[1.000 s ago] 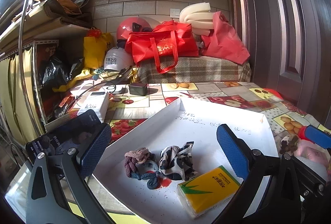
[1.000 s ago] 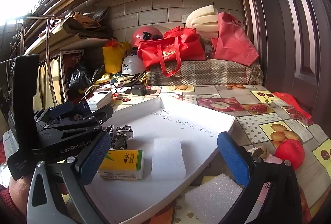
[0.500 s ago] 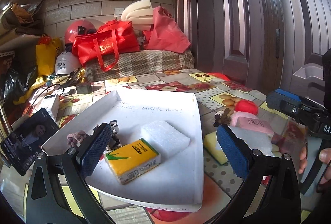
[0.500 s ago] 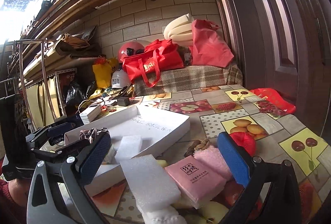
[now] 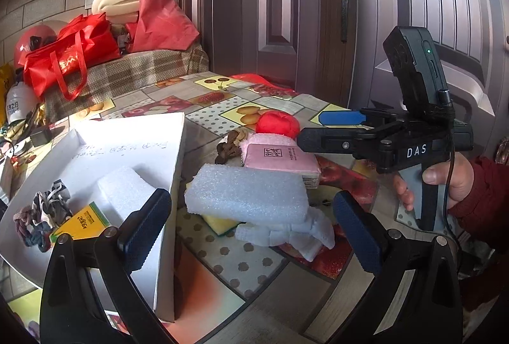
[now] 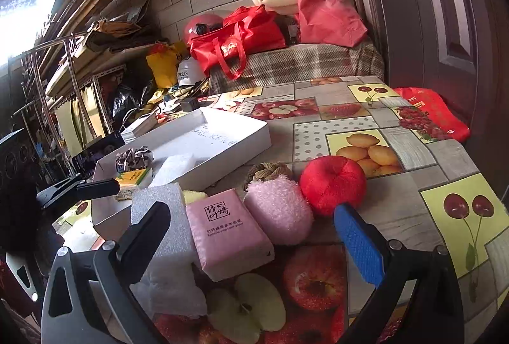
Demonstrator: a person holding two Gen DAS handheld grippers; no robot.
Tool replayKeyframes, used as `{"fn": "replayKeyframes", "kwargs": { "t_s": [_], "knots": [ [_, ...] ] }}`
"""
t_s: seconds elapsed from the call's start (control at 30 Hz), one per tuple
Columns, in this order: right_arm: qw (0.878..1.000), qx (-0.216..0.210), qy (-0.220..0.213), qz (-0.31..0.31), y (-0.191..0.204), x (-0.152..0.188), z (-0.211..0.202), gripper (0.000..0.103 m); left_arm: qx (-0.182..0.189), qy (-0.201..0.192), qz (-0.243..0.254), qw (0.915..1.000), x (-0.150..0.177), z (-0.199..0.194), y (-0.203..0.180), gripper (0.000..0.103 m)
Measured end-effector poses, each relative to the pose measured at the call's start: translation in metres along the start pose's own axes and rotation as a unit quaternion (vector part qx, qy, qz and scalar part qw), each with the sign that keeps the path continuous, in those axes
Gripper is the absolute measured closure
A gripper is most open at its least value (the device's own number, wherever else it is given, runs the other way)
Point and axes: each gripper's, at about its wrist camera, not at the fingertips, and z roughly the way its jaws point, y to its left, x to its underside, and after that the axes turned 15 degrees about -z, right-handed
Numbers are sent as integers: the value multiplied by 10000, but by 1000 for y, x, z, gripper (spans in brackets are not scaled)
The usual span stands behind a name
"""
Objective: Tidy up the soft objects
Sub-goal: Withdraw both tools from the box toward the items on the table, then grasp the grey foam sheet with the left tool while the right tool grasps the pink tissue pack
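Reaching for foam block [image 5: 251,194] with left tool [image 5: 251,232] gaping, empty.
Light, squashy; best pinched across long sides, dead ahead between pads.

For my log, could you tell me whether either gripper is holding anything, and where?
Nothing is held: the left gripper and the right gripper are both open and empty above the pile of soft items.

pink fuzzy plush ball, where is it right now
On the table, outside the white tray: the pink fuzzy plush ball lies between the pink tissue pack and the red satin cushion.
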Motion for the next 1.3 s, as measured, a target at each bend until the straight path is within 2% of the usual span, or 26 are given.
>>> {"fn": "replayKeyframes", "kwargs": {
  "t_s": [0.13,0.3,0.4,0.6,0.67,0.7,0.73,0.8,0.9,1.03,1.17,1.3],
  "knots": [
    [9990,-126,294,-304,9,-4,17,0,-44,143,-153,9998,-6,15,1,1],
    [9990,-338,307,13,-4,0,18,2,-135,253,-55,9996,-8,28,-5,1],
    [9984,-438,318,181,-11,4,16,10,-153,333,51,9993,-7,31,-8,1],
    [9947,-744,706,-13,-1,4,29,13,-309,647,89,9974,-9,50,-10,1],
    [9934,-784,829,-112,3,4,33,23,-464,782,212,9956,-6,57,-15,1],
    [9933,-827,801,-116,3,3,32,28,-476,755,264,9957,-5,56,-16,1],
    [9930,-895,758,-99,2,4,30,48,-442,707,301,9961,-5,54,-17,3],
    [9932,-892,741,-40,0,5,28,47,-475,637,276,9965,-5,52,-17,12],
    [9958,-738,544,79,-5,6,19,48,-382,599,117,9974,-7,49,-10,12],
    [9986,-447,97,251,-12,7,1,49,-287,332,-13,9990,-9,39,-6,12],
    [9990,-209,-120,381,-18,6,-7,49,-113,-243,106,9996,-8,16,-10,12],
    [9992,-38,-241,313,-17,3,-10,50,-238,-741,214,9967,-5,-1,-14,12]
  ]
}}
